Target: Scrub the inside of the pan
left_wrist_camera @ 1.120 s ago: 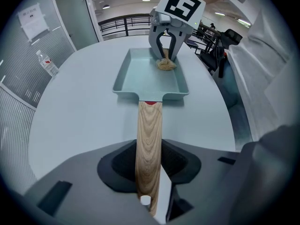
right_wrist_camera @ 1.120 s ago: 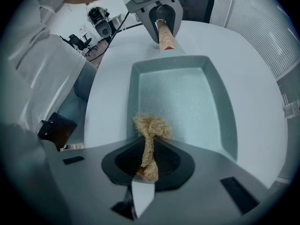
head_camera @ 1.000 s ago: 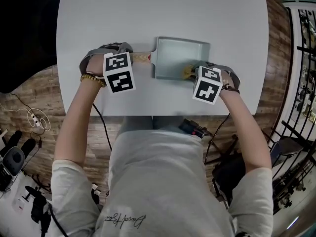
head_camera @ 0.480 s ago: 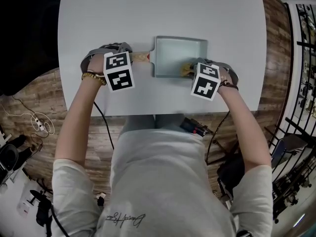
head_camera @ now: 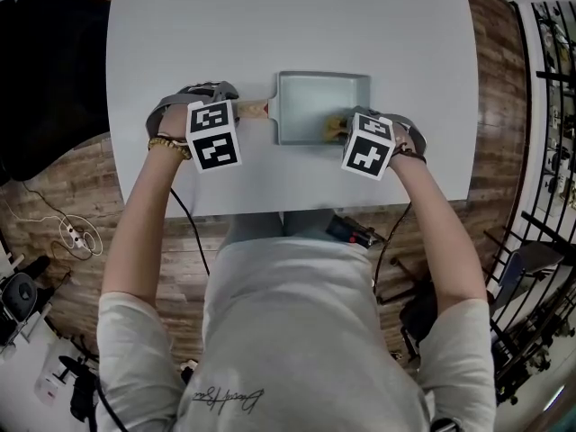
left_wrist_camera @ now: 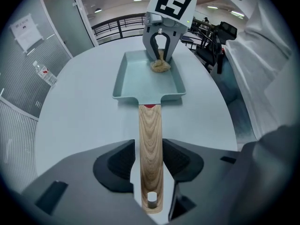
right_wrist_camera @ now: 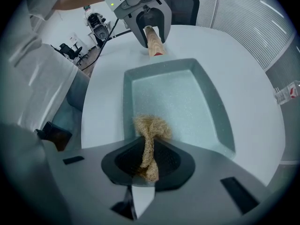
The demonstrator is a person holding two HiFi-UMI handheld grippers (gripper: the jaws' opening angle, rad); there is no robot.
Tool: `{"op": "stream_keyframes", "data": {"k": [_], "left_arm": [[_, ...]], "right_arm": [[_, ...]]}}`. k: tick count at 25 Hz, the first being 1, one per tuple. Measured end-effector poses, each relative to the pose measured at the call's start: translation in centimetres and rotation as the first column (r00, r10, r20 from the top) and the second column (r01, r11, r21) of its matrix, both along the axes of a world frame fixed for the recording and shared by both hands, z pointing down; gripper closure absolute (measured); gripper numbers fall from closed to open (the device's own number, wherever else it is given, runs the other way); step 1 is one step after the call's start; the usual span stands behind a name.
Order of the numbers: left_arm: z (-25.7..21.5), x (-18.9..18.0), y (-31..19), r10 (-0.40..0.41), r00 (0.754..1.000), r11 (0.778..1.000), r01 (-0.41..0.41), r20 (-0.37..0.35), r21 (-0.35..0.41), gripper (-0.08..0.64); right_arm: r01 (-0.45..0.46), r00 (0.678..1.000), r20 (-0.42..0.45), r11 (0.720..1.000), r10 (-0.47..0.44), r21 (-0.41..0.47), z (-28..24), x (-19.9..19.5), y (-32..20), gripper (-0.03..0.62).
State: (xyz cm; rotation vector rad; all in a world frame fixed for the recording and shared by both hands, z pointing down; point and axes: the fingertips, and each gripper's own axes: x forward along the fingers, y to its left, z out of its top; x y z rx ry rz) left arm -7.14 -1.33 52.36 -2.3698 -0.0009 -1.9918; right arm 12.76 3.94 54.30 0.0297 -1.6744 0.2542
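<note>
Pale green rectangular pan [head_camera: 319,97] sits flat on the white table [head_camera: 270,25], about mid-table and a little toward the near edge, with its wooden handle [head_camera: 255,109] pointing left. My left gripper [left_wrist_camera: 151,156] is closed on that handle: both dark pads press against the wood on either side, gripping close to the end that has the hanging hole. A red band marks where the handle meets the pan wall. My right gripper [right_wrist_camera: 149,156] is clamped tight on a tan fibrous scrubber [right_wrist_camera: 151,128]; the jaws pinch its tail, and the bunched head sticks out past the fingertips. That head is down inside the pan, against the floor beside the near wall and right of the middle. The right gripper itself leans in over the pan's near rim. The pan floor looks speckled and bare apart from the scrubber. The two grippers face each other along the length of the pan, left one outside it, right one reaching in. On the floor beyond the table's near edge, cables lie at the left.
</note>
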Motion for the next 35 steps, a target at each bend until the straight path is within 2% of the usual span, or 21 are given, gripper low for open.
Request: {"op": "stream_keyframes", "data": {"k": [6, 10, 15, 18, 20, 22, 24, 30, 32, 35], "left_arm": [[-0.7, -0.1, 0.1, 0.02, 1.0, 1.0, -0.02, 0.003, 0.002, 0.373], [-1.9, 0.1, 0.3, 0.019, 0.999, 1.0, -0.019, -0.029, 0.008, 0.374], [-4.0, 0.5, 0.5, -0.05, 0.99, 0.998, 0.053, -0.129, 0.02, 0.407], [-5.2, 0.9, 0.4, -0.122, 0.969, 0.991, 0.13, -0.213, 0.027, 0.446], [-5.9, 1.2, 0.3, -0.167, 0.95, 0.982, 0.184, -0.262, 0.039, 0.497], [-6.6, 1.4, 0.4, -0.207, 0.929, 0.972, 0.232, -0.307, 0.046, 0.536], [-7.4, 1.5, 0.6, -0.248, 0.904, 0.959, 0.28, -0.348, 0.045, 0.544], [-10.5, 2.3, 1.2, -0.348, 0.8, 0.912, 0.41, -0.489, 0.021, 0.548], [-11.5, 2.7, 1.4, -0.387, 0.749, 0.886, 0.464, -0.538, 0.007, 0.548], [-12.4, 3.7, 1.7, -0.457, 0.644, 0.832, 0.554, -0.614, -0.038, 0.548]], "right_arm": [[-0.04, 0.999, 0.034, 0.999, 0.039, 0.011, -0.1, -0.4, -0.2, 0.523], [-0.076, 0.995, 0.068, 0.997, 0.073, 0.033, -0.6, -0.7, -0.4, 0.523], [-0.126, 0.986, 0.12, 0.99, 0.118, 0.068, -1.8, -1.1, -0.8, 0.523], [-0.176, 0.973, 0.166, 0.981, 0.162, 0.078, -2.9, -1.4, -1.0, 0.523], [-0.218, 0.96, 0.198, 0.972, 0.197, 0.087, -3.8, -1.5, -1.2, 0.523], [-0.267, 0.941, 0.239, 0.959, 0.239, 0.091, -4.9, -1.6, -1.4, 0.523], [-0.315, 0.917, 0.284, 0.945, 0.278, 0.09, -6.1, -1.9, -1.4, 0.523], [-0.419, 0.858, 0.371, 0.902, 0.354, 0.108, -9.3, -1.8, -1.2, 0.523], [-0.454, 0.834, 0.398, 0.885, 0.382, 0.103, -10.2, -1.9, -1.0, 0.523], [-0.499, 0.797, 0.445, 0.86, 0.408, 0.105, -11.3, -2.3, -1.2, 0.523]]}}
